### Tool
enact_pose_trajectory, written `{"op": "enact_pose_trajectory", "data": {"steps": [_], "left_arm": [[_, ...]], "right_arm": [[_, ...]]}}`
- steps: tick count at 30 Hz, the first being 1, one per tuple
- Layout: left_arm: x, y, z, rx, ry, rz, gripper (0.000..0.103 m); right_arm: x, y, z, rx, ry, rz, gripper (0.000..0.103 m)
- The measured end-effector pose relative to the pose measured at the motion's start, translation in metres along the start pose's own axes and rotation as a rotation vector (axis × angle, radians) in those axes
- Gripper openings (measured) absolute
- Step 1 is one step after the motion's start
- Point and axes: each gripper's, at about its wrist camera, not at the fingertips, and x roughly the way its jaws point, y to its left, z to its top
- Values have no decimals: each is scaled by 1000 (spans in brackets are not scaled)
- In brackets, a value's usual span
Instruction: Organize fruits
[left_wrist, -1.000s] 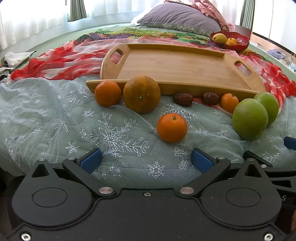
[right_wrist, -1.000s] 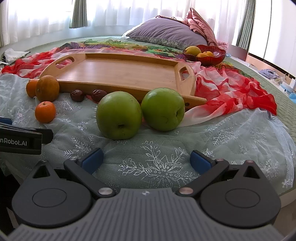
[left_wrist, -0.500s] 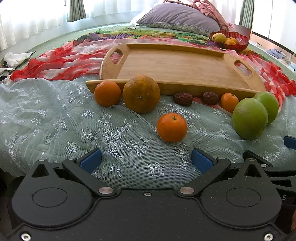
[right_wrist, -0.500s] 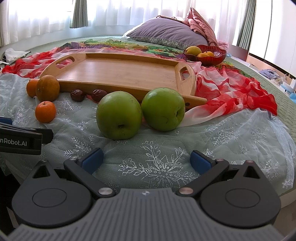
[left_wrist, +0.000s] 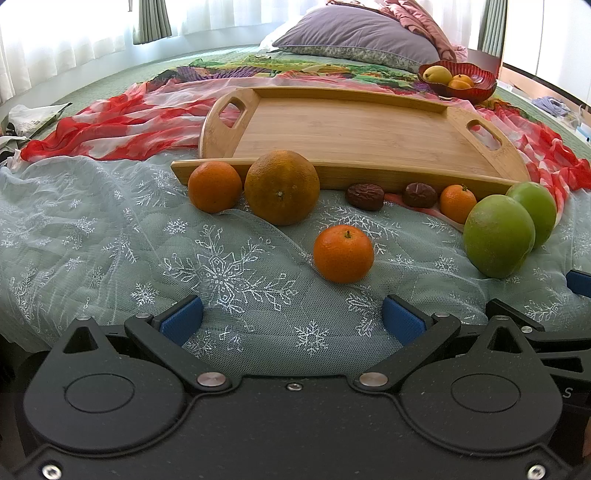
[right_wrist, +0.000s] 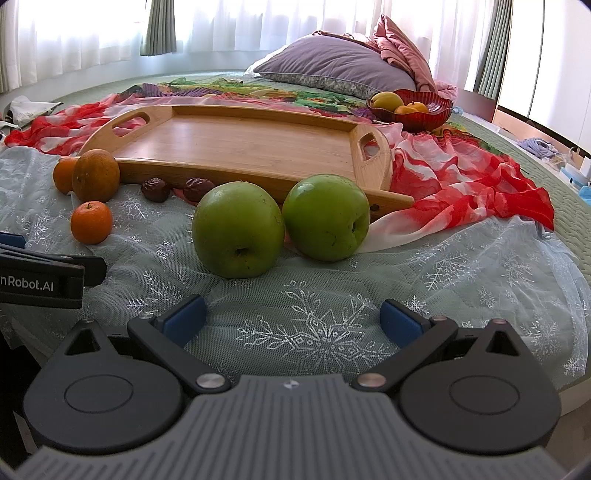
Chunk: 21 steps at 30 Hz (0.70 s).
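An empty wooden tray lies on the bed. In front of it sit a big dull orange, a small orange left of it, a tangerine nearer me, two brown dates, another small tangerine, and two green apples. My left gripper is open and empty, short of the tangerine. My right gripper is open and empty, short of the apples.
A red bowl with fruit stands behind the tray's right end. A red and white scarf and a purple pillow lie beyond. A snowflake net cloth covers the near bed. The left gripper's side shows in the right wrist view.
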Motion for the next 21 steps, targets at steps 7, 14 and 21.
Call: {"op": "enact_pose_trajectory", "data": {"steps": [7,14,21], "left_arm": [[0,0,0,1,0,0,103],[0,0,0,1,0,1,103],[4,-5,-3,3,-4,1,103]], "right_arm": [[0,0,0,0,0,0,103],[0,0,0,1,-1,1,103],[0,1,0,0,-3,1,103]]}}
